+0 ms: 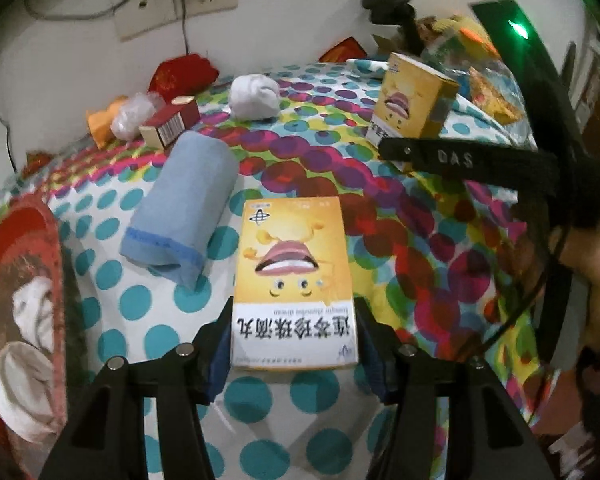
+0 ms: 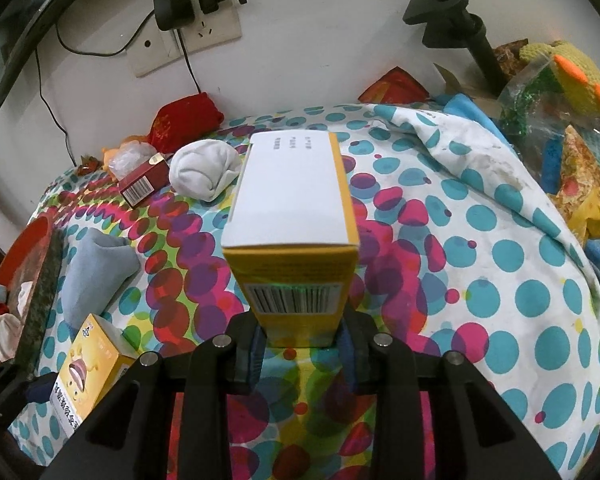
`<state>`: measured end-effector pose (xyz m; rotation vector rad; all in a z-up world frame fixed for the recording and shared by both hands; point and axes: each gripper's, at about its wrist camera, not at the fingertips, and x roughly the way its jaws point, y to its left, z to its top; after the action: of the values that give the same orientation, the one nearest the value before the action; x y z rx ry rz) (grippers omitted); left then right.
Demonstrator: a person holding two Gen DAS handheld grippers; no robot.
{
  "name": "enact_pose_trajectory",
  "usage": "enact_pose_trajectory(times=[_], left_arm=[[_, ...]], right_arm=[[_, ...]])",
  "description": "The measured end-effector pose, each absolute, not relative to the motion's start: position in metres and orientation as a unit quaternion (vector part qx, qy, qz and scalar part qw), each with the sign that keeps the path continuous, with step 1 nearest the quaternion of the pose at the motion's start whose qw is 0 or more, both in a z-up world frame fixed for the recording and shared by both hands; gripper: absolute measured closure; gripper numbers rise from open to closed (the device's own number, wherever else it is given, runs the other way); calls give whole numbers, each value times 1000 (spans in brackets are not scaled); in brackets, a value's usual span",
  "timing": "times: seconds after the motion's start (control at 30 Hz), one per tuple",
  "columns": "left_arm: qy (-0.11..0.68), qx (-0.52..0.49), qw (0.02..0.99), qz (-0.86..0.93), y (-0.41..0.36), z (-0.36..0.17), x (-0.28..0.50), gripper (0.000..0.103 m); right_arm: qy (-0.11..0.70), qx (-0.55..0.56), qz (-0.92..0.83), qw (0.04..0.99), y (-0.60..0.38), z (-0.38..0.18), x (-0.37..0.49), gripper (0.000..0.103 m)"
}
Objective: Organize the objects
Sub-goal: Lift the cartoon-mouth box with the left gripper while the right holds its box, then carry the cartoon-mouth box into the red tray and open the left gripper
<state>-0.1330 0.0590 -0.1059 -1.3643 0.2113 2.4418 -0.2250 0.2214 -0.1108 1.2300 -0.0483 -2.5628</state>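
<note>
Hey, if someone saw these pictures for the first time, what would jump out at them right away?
Most striking are two matching yellow cartoon-face boxes, one clamped in the left gripper as the left box, the other in the right gripper as the right box. Beneath them spreads a loud polka-dot cloth, with a rolled blue cloth left of the left box and a white sock ball near the wall.

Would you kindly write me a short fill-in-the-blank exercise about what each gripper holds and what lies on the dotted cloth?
1. The left gripper and the right gripper each hold a ____ medicine box.
2. The rolled sock left of the left gripper's box is ____ in colour.
3. The balled-up sock near the wall is ____.
4. The small box with a barcode beside it is ____.

Missing words: yellow; blue; white; red
</note>
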Motion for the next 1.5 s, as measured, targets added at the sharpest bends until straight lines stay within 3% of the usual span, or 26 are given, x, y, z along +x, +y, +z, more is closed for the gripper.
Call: enact_pose_trajectory(times=[0.67,1.5], left_arm=[[54,-450,171,875,60,-102,-127,52],[92,-423,125,893,32,-78,-59,51]], right_arm=[[3,428,-893,137,214,-111,-227,72],[25,428,-895,124,209,-110,-228,72]])
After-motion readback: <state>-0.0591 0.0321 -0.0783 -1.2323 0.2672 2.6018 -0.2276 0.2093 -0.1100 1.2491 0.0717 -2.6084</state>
